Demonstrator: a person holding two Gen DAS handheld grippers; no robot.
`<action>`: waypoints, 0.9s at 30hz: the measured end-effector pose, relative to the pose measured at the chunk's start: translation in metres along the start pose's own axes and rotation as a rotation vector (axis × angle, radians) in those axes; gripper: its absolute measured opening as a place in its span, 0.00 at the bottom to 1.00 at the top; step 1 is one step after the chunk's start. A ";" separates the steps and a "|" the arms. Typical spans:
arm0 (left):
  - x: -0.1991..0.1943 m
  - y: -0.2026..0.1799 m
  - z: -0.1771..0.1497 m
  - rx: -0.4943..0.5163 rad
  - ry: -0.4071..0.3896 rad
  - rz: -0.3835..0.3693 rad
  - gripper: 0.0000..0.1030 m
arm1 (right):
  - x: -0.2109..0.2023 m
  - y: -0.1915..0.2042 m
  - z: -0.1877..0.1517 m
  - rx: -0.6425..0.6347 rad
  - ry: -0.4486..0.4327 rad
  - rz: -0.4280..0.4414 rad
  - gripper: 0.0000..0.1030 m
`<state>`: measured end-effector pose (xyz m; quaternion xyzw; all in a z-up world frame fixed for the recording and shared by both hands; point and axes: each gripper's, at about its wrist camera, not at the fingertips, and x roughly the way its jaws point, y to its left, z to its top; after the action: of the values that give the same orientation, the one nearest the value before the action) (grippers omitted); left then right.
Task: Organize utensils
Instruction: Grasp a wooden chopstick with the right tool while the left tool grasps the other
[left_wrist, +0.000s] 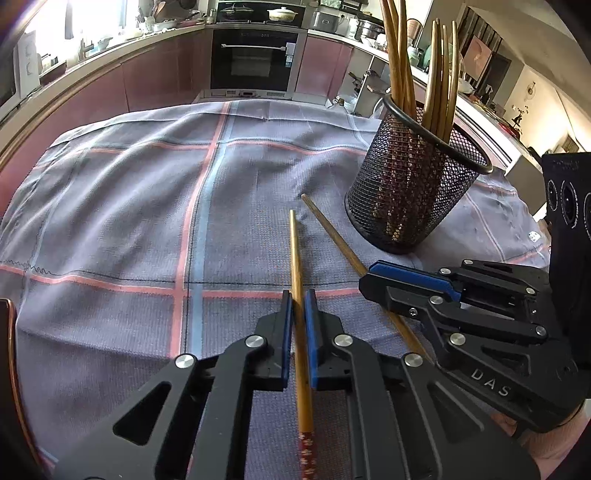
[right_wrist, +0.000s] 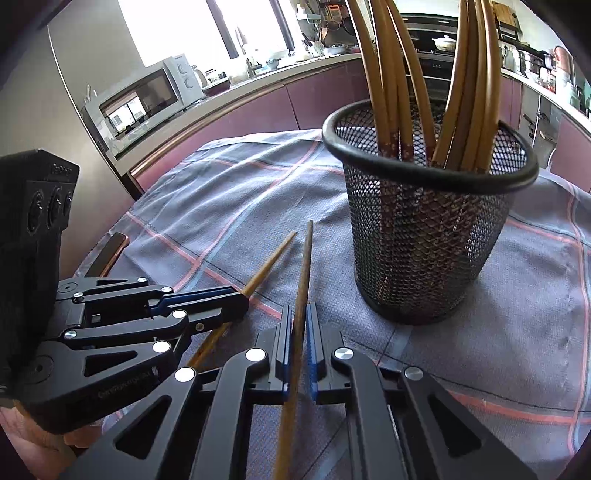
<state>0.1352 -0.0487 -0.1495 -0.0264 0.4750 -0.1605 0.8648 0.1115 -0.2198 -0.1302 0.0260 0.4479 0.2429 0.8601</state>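
Left gripper (left_wrist: 297, 295) clamps one chopstick (left_wrist: 295, 258); right gripper (right_wrist: 296, 310) clamps second chopstick (right_wrist: 304, 266). Advice: lift level, tip upright, lower into far-right mesh holder (right_wrist: 424, 236) beside standing chopsticks (right_wrist: 391, 74).

Two chopsticks lie outside the holder: the left chopstick (left_wrist: 298, 295) and the right chopstick (right_wrist: 301, 295), each clamped between the pads of one of the two handheld grippers, the left gripper (left_wrist: 297, 299) and the right gripper (right_wrist: 297, 314). One black mesh holder (left_wrist: 410, 184) stands on one checked cloth (left_wrist: 147, 206). The holder carries a bundle of chopsticks (right_wrist: 424, 74), at least seven; overlap prevents an exact count. One phone (right_wrist: 110, 254) lies at the cloth's edge. Background: one microwave (right_wrist: 147, 96), one built-in oven (left_wrist: 255, 61).
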 end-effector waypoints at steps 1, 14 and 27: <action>-0.002 0.000 0.000 -0.002 -0.003 0.000 0.07 | -0.002 0.000 0.000 -0.001 -0.005 0.004 0.06; -0.034 -0.004 0.002 0.005 -0.071 -0.017 0.07 | -0.039 0.007 0.004 -0.018 -0.097 0.061 0.05; -0.080 -0.005 0.008 -0.002 -0.158 -0.093 0.07 | -0.075 0.006 0.008 -0.025 -0.201 0.062 0.05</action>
<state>0.1011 -0.0302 -0.0794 -0.0619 0.4036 -0.1974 0.8913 0.0798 -0.2464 -0.0672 0.0531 0.3554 0.2711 0.8930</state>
